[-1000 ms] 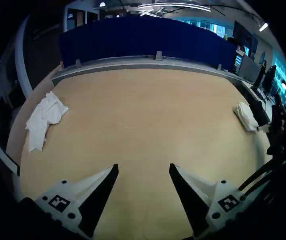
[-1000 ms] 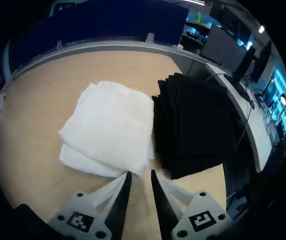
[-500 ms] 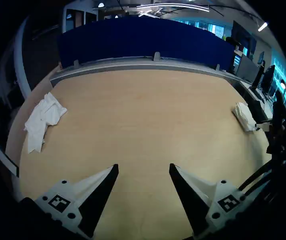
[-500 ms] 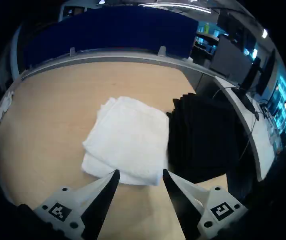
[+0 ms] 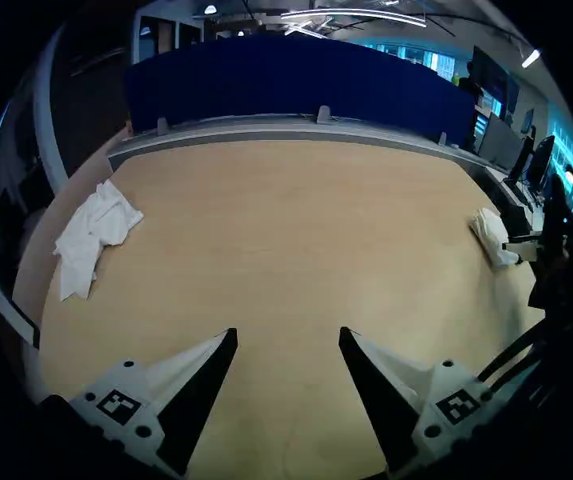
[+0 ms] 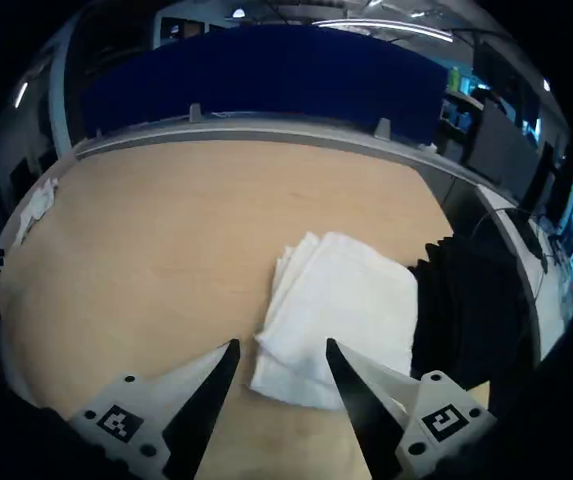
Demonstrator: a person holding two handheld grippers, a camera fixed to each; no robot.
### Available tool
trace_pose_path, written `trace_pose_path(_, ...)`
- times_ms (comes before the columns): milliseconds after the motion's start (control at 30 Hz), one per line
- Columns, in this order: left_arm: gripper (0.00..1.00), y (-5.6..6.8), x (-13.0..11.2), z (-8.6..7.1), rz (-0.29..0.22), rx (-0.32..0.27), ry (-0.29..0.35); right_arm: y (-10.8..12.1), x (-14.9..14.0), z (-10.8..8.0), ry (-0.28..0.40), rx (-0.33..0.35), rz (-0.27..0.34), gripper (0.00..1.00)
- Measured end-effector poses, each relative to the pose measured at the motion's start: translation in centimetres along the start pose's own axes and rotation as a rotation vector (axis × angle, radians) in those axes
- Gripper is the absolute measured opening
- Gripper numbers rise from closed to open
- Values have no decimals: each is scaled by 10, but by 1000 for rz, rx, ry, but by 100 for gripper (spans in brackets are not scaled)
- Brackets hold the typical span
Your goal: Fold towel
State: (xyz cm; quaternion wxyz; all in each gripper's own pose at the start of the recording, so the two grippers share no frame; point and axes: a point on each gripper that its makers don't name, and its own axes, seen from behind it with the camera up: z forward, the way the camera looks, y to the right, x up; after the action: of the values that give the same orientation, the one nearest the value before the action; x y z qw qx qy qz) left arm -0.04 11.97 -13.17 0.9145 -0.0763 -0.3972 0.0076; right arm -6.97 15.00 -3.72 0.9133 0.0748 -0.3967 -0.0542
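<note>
A folded white towel (image 6: 342, 312) lies on the wooden table (image 6: 166, 240), flush against a black stack on its right. My right gripper (image 6: 281, 344) is open just above the towel's near left corner, gripping nothing. In the left gripper view the same folded towel (image 5: 493, 236) is small at the table's far right edge. A crumpled white towel (image 5: 93, 238) lies at the left edge and appears again, tiny, as the crumpled towel (image 6: 37, 204) in the right gripper view. My left gripper (image 5: 286, 331) hangs open over bare table (image 5: 302, 232), far from both towels.
A stack of black cloths (image 6: 470, 312) sits by the table's right edge. A blue partition (image 5: 286, 80) and a grey rail (image 5: 286, 132) run along the far side. Desks with monitors (image 5: 526, 152) stand beyond the right edge.
My right gripper has opened off the folded towel and drawn back to the left, so towel and black stack now sit further right. The left gripper has barely moved.
</note>
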Motion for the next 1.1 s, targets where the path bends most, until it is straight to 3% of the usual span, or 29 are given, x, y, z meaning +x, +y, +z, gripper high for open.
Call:
trace_pose_path(167,94,-3,-2,-2,-2,6,0,-12,3,13,-6,12,-11,79)
trace_pose_path(267,94,-7,-4,-3,-6,12,0,-14,4,18,-8,11,-11,71)
trace_pose_path(800,94,-16,-8,-1,-25,24,-1,-4,1,26,-39,-38,-39,11)
trace_pose_path(1100,94,-15,-7,-1,-21,21,0,-7,5,21,-28,-31,-57,4)
